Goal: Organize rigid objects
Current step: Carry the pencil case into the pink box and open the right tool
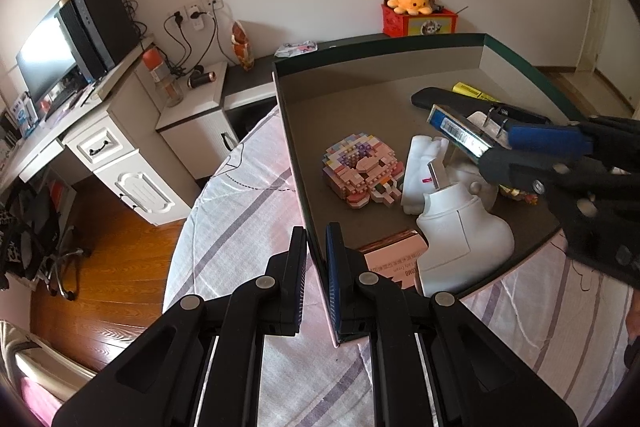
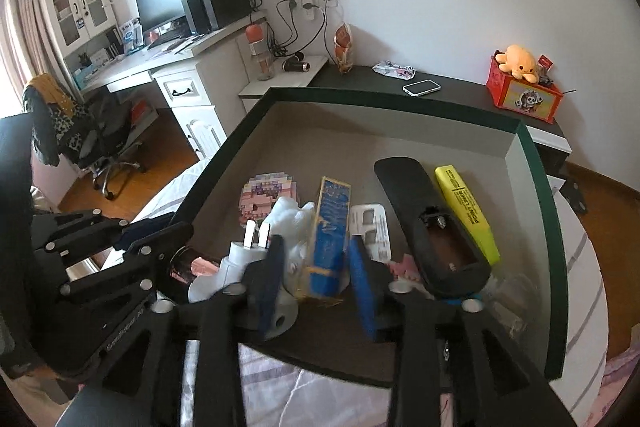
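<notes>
Both wrist views show a green-rimmed cardboard tray [image 2: 532, 163] resting on a striped bedspread [image 1: 240, 195]; the tray serves as landmark.

Left gripper [image 1: 316, 267]: its jaws straddle and appear clenched on the tray's near-left wall, steadying it.

Right gripper [image 2: 316, 283]: its jaws are grasping a blue card box [image 2: 330, 239] above the tray's near-centre. The box sits lengthwise between the blue pads [image 2: 362, 291], its far end projecting forward beyond the fingertips; in the left wrist view the same box [image 1: 456, 131] hangs clear above the tray floor.

Inside the tray: a pastel brick model [image 1: 360, 171] left of centre, a white plug adapter [image 1: 460, 227] at the near edge, a black remote with open battery bay [image 2: 432, 227] right of centre, a yellow highlighter [image 2: 466, 213] just beside the remote towards the right wall, and a white label card [image 2: 370, 227] between box and remote.

Handling, as judged: the box looks light and stiff but thin-walled, so hard pressure could crush it; a hold across its narrow faces near mid-length seems soundest. Its printed surface may be slippery against the pads.
</notes>
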